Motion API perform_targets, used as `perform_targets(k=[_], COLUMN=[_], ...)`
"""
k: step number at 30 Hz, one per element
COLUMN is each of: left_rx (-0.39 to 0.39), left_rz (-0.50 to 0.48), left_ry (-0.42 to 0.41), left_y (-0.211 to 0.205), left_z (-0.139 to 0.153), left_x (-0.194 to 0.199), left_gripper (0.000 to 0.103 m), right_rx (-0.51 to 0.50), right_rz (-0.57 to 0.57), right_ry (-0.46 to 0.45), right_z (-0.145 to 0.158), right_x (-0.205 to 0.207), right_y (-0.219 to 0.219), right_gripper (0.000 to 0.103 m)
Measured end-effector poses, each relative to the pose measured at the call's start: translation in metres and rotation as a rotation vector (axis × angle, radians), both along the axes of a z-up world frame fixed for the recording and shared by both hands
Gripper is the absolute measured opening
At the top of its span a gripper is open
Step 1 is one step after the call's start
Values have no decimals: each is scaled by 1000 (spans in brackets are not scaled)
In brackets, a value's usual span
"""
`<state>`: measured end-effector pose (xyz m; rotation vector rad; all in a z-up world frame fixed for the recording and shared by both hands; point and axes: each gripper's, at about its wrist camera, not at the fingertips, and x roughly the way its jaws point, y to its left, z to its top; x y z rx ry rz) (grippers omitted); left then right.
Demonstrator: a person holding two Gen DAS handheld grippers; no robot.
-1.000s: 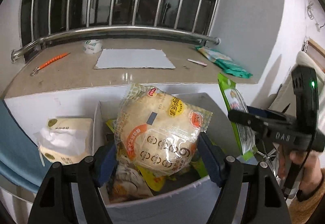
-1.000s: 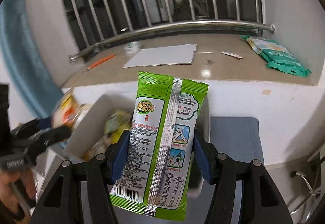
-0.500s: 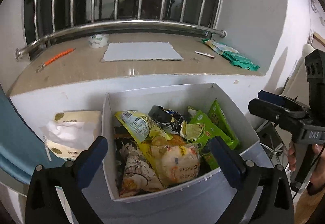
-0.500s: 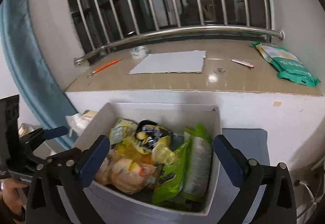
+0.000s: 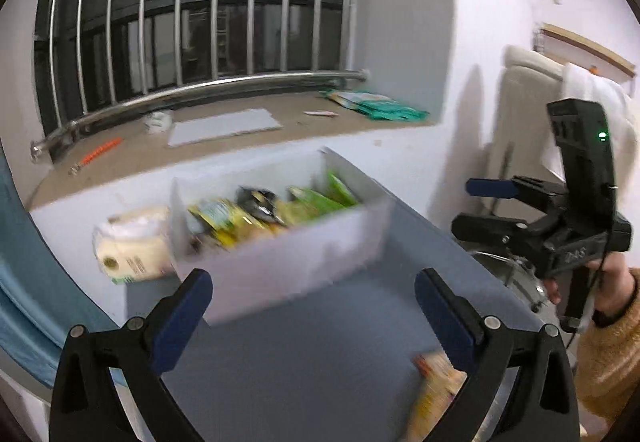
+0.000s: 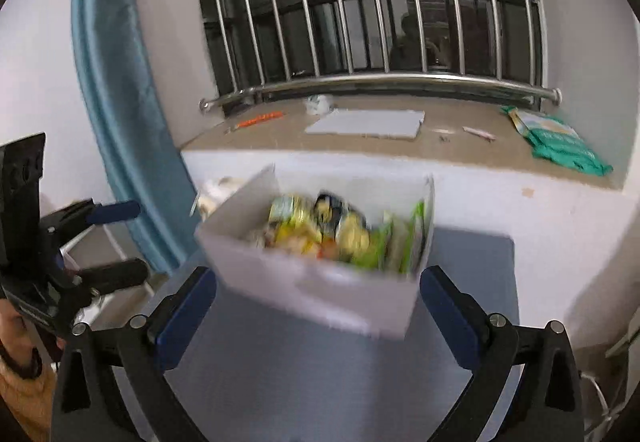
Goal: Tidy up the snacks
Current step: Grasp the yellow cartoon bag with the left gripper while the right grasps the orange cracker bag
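Observation:
A white box (image 5: 280, 262) full of snack packets (image 5: 264, 211) stands on a grey table (image 5: 320, 362) below the window sill. It also shows in the right wrist view (image 6: 320, 290), blurred. My left gripper (image 5: 314, 316) is open and empty, held back from the box. My right gripper (image 6: 318, 316) is open and empty, close in front of the box; it also shows in the left wrist view (image 5: 492, 205) at the right. A yellow snack packet (image 5: 436, 398) lies on the table by my left gripper's right finger.
A tissue pack (image 5: 132, 246) sits left of the box. The stone sill (image 6: 360, 139) holds a grey sheet (image 6: 368, 123), a teal packet (image 6: 560, 141) and an orange pen (image 6: 260, 119). A blue curtain (image 6: 116, 101) hangs at left.
Both grippers let go of their packets into the box a second ago, opened wide, and have since pulled back from the box; the view is now lower and farther away.

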<state>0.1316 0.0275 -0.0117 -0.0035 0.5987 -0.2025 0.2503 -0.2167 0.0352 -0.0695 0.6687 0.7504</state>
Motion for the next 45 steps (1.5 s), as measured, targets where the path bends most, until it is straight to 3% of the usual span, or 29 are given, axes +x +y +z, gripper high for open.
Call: perform_targets(k=[6,12,16,20,26,36,42,45], left_rx=[-12,0,83,135,197,137,174,113], left_rz=[-86,-185,-289,-384,-393,-352,-324,-338], left_ry=[89,140,181,276,373,410,429,451], left_y=[-42,-79,-110,-133,-143,-125,-117,-111], left_z=[-52,-72,-85,-109,-138,-141,-153,-158], left_x=[-52,-69,-69,-54,-29,-15,-7,-2], left_gripper=[103,103,103,103,103,103,103,103], right_rx=[13,61,68,87,85,53,41,29], right_rz=[-88,-188,-208,-231,-238,-223,-211,-209], right_ry=[23,45,29,27,21,39,43,45], right_z=[-34,-45,-41,-37,-38,-48,-51,-52], right_x=[-72,-114,-128,-129,-134,-132,-132,-133], right_y=[-58,-103,-117,-130,-136,-131,-124,-122], right_gripper=[103,103,103,103,103,103,103,103])
